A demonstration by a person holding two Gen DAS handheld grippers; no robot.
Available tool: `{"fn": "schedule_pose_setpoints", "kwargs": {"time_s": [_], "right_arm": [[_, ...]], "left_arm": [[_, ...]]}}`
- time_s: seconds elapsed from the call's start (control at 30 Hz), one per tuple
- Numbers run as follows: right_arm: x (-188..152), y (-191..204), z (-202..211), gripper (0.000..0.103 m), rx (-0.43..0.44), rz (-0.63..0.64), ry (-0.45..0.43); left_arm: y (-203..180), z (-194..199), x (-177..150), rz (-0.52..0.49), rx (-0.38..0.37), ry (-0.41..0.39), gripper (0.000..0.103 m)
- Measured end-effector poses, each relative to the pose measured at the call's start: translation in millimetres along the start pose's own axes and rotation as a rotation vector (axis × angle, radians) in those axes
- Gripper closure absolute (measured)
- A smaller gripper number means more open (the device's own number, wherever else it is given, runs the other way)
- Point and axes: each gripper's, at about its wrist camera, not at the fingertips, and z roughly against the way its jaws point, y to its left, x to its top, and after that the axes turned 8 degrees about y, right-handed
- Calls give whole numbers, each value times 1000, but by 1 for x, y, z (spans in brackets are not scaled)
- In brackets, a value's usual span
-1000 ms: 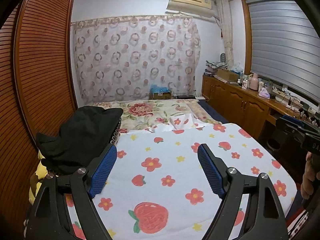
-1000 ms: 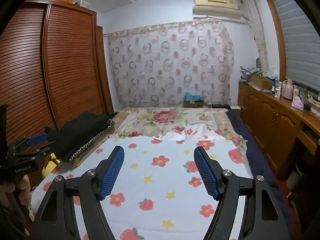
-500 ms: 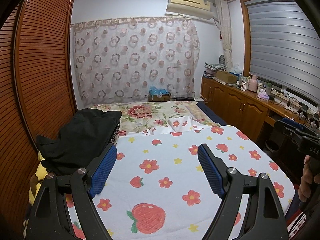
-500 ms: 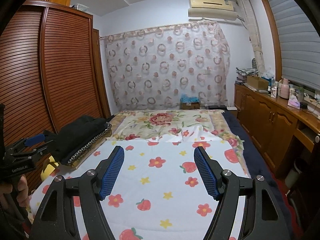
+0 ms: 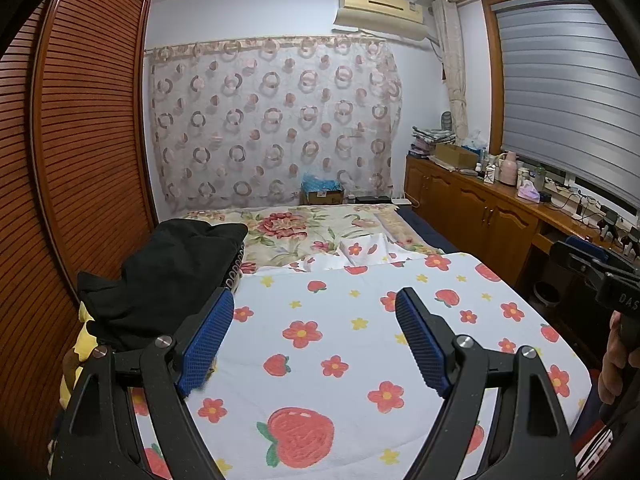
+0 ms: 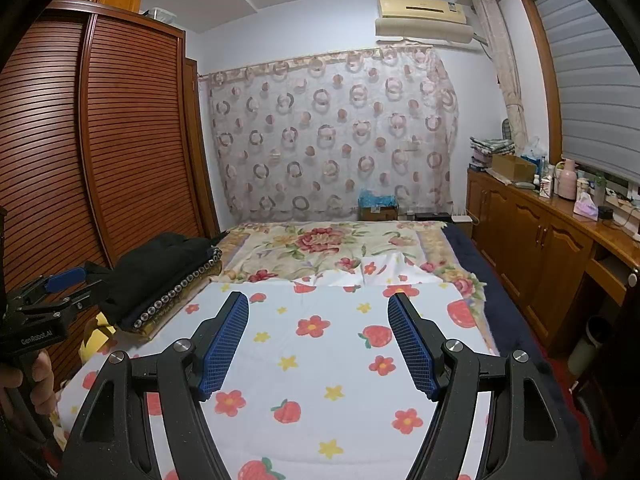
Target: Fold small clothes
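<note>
A pile of black clothes (image 5: 172, 276) lies on the left side of the bed, against the wardrobe; it also shows in the right wrist view (image 6: 160, 264). A yellow piece (image 5: 86, 340) peeks out under it, and a row of metal studs (image 6: 180, 284) runs along its edge. My left gripper (image 5: 316, 296) hovers open over the strawberry-print sheet (image 5: 320, 344), its left finger close beside the black pile. My right gripper (image 6: 318, 299) is open too, above the same sheet (image 6: 320, 352), with nothing between its blue pads. Each gripper appears at the edge of the other's view, held by a hand (image 6: 24, 380).
A slatted wooden wardrobe (image 6: 120, 152) lines the left of the bed. A floral blanket (image 6: 320, 244) covers the far half. Wooden cabinets (image 6: 540, 240) with bottles and boxes run along the right wall under the window. A curtain (image 5: 276, 120) hangs at the back.
The right wrist view has drifted very slightly. Both grippers stay open and the clothes on the bed lie as before.
</note>
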Motion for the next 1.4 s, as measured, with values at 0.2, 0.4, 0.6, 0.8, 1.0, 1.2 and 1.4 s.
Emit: {"fn": "schedule_pose_setpoints", "kwargs": {"time_s": [0.2,0.4,0.6,0.8,1.0,1.2,1.4], "right_arm": [[0,-5,0,29,5,3,1],[0,-7,-1,29,6,7,0],[0,-9,-2,29,5,8,-1],[0,-9,-3,29,6,11,-2],[0,-11,-4,29,9,13,-2],[1,-14,-4,29,9,13,-1],[1,-15,-4,29,10,12,-4]], "left_arm": [[0,0,0,-1,1,-2,20],[1,-1,-1,-1,-1,1,20],[1,1,-1,-1,0,3,20],[2,2,-2,-2,2,0,20],[3,2,-1,-1,2,0,20],[3,2,-2,-2,2,0,20],[3,2,-2,0,2,-1,20]]}}
